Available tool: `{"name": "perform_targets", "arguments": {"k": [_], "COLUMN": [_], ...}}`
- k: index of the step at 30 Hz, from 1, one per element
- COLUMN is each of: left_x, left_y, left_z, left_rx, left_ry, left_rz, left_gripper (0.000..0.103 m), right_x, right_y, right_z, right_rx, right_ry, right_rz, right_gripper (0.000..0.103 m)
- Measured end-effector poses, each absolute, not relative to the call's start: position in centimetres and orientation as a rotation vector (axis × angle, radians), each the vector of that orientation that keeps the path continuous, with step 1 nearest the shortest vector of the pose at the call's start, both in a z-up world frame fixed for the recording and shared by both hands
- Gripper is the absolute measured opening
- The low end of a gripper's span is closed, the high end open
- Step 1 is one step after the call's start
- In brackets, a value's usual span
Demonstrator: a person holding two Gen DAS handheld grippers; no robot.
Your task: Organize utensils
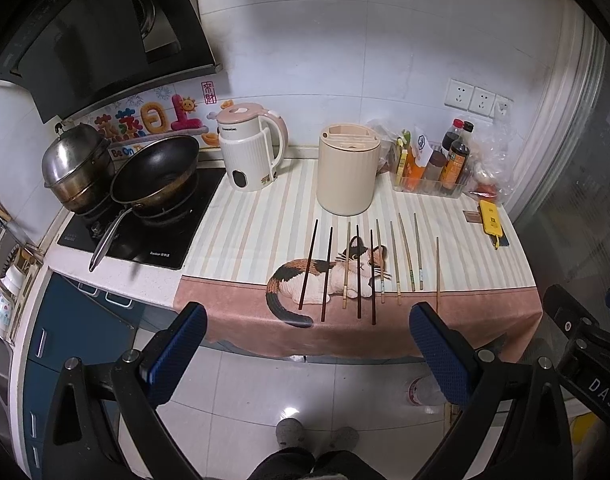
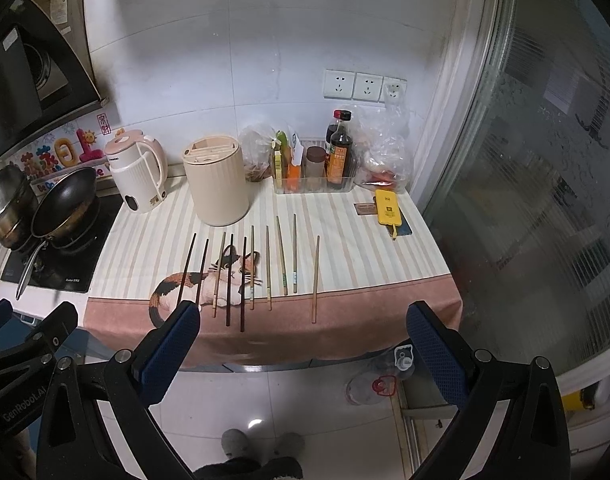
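Chopsticks in a row on cat-print cloth, beige holder behind, both grippers' fingers wide, empty.

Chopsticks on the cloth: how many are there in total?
10 chopsticks, all lying in a row on the cloth in front of the beige holder: four dark, six light, the rightmost set apart. None seems hidden.

Ten chopsticks, as far as can be counted, are laid side by side on the mat. Behind them a holder is stood, a kettle to its left, bottles to its right.
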State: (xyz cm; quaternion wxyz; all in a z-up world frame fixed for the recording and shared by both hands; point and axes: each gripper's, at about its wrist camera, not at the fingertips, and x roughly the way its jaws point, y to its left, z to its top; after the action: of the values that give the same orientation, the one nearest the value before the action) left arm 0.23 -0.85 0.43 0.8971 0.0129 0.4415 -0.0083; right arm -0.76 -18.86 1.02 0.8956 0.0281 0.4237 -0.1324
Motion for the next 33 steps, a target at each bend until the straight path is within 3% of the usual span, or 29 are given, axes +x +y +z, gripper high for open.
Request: {"name": "perform_targets", "arguments": {"k": [33], "left_x": [0.99], "left_y": [-0.94], "left_z": [1.19], "left_rx": [0.023], "left_ry": [0.905], "left_rz": [-0.019], "left_gripper": [0.103], "right_x": [-0.4], "right_y": [-18.31], "right_z": [1.68], "right_rx": [0.053], "right_ry": [0.867], "right_rz": [-0.267], "right_gripper": [0.103]}}
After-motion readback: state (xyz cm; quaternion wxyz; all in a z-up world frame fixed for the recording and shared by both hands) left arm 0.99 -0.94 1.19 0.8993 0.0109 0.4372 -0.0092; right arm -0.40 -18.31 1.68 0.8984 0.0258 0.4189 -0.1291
